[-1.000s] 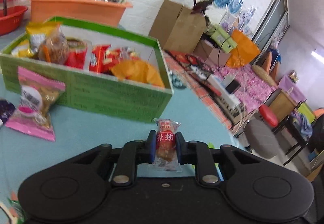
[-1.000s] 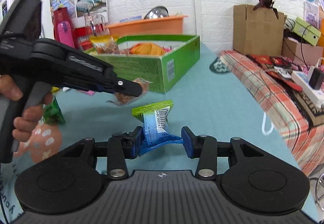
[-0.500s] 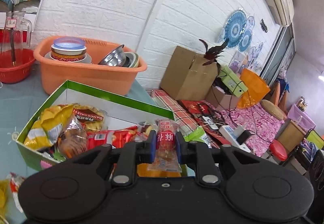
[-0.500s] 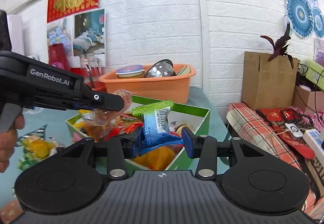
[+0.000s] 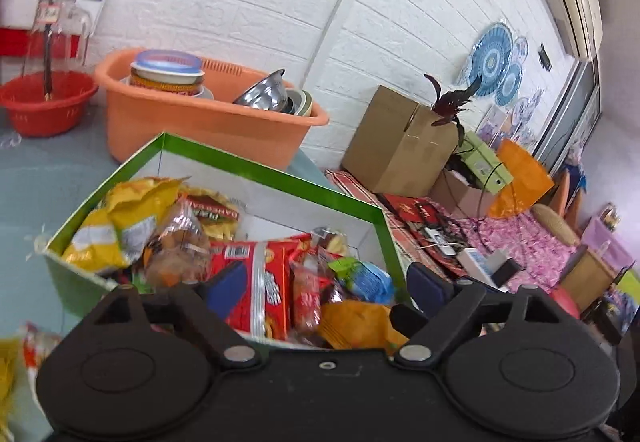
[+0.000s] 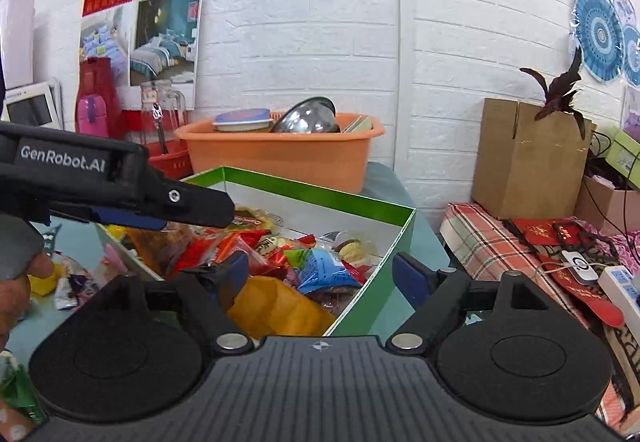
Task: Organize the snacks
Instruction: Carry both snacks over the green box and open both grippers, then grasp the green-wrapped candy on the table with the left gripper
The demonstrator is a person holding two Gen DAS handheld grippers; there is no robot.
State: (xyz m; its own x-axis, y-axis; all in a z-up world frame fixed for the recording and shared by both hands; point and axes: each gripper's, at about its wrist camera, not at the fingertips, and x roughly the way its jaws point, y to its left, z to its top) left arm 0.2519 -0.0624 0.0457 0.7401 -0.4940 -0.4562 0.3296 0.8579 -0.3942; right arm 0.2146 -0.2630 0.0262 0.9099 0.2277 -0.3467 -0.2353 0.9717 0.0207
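Right wrist view shows both my left gripper [image 6: 192,208] and right gripper [image 6: 320,274] with jaws spread and empty over the green cardboard box [image 6: 394,254] heaped with snack packets [image 6: 324,270], where a careless withdrawal could snag wrappers or tip the pile onto the bench.

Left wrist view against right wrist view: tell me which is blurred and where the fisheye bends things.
Left wrist view: smeared, the green box and its snacks soft. Right wrist view: crisp, the orange tub sharp. Both views: wall lines curve toward the edges.
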